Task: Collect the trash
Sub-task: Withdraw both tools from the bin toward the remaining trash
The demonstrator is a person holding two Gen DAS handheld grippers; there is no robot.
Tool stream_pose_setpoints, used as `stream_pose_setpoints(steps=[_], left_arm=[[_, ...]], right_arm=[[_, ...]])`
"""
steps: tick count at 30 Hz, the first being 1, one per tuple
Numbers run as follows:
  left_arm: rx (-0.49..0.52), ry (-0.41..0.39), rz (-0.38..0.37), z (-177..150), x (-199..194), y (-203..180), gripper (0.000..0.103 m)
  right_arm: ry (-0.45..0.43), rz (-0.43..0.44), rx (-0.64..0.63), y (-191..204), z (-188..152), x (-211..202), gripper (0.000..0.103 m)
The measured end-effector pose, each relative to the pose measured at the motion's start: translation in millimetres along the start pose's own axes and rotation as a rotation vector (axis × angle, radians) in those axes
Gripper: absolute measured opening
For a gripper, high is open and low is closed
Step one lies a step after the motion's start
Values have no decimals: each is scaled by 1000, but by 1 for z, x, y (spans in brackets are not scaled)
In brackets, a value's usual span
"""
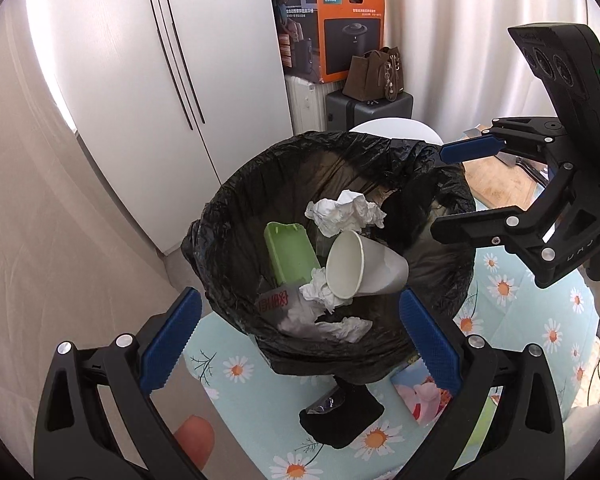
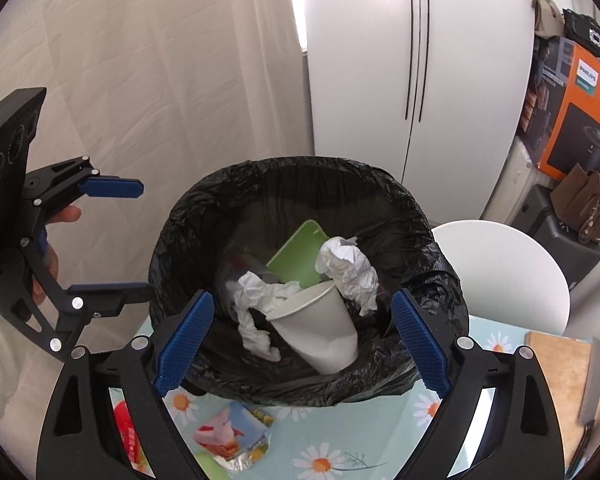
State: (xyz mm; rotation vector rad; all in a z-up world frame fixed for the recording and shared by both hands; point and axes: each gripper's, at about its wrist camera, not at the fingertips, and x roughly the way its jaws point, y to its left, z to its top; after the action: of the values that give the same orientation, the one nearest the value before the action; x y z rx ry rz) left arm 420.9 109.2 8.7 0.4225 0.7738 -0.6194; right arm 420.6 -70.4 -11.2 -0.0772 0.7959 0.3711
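Nearest the cameras, the left gripper [image 1: 300, 340] and right gripper [image 2: 300, 340] hold their jaws wide apart and empty, over a crumpled colourful foil wrapper [image 2: 232, 436] on the daisy-print desk [image 1: 236, 372]. Beyond, the black-lined round bin [image 2: 260, 184] holds a white paper cup [image 2: 320, 328] and tissues; a careless reach could tip it.

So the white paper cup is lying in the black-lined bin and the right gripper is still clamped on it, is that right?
Not quite. The white paper cup does lie in the black-lined bin, but the right gripper is not clamped on it: its jaws stand wide open, one on either side of the cup, with nothing held. The right wrist view shows this.
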Motion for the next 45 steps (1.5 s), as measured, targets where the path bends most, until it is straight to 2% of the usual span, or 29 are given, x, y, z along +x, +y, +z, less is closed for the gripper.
stream_pose_setpoints(steps=[9,16,27,32,37,45], left_arm=[[-17,11,49,-39,-43,-14,97],[-48,41,35,-76,-67,-21,97],[-41,89,16,-126,-82,-40,97],[-47,101,5,-140,-83,-49,97],[-71,126,25,-151,-81,-56,97],[-181,172,52,-166,-80,-74,97]], right_arm=[[-3,-27,4,29,-26,-39,88],[-8,-45,4,55,-51,-60,88],[51,-80,23,83,-93,-70,88],[89,-68,11,90,-105,-65,88],[113,-39,-6,94,-114,-59,88],[180,39,-85,93,-130,-45,88]])
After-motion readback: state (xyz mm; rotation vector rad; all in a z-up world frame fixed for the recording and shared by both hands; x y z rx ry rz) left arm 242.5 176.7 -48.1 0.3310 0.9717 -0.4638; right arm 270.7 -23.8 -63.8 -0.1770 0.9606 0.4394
